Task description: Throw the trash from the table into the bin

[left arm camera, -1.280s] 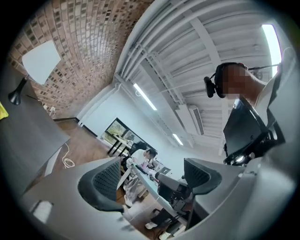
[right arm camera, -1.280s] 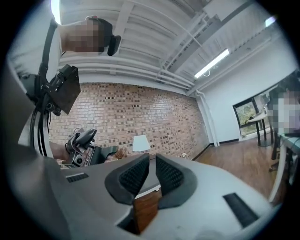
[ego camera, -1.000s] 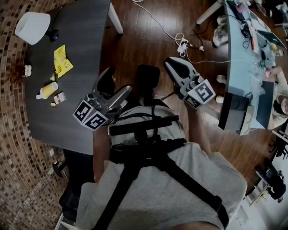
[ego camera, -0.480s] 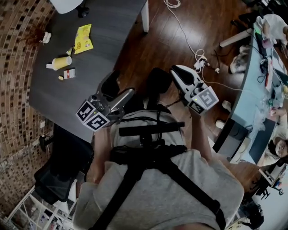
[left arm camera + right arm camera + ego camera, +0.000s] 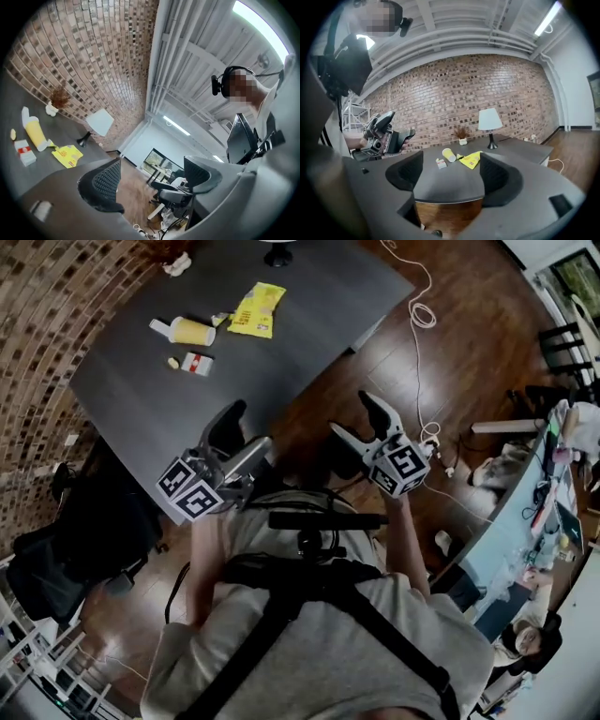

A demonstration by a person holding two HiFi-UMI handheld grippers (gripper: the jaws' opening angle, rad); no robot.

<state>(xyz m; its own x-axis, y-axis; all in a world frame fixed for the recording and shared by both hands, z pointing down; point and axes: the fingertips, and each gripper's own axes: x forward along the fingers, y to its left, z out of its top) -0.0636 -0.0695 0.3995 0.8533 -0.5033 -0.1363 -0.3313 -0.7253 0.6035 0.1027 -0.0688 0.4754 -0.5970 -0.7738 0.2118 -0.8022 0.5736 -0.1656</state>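
The left gripper (image 5: 242, 432) and right gripper (image 5: 361, 423) gape empty, the right's jaws having just opened. Both gripper views show the far white fabric lampshade (image 5: 490, 119); the head view crops it.

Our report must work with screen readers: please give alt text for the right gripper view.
The right gripper, its jaws just opened and holding nothing, faces a dark table bearing a tipped yellow cup, a small red-and-white carton and a yellow wrapper. Behind stand a white-shaded lamp and a brick wall.
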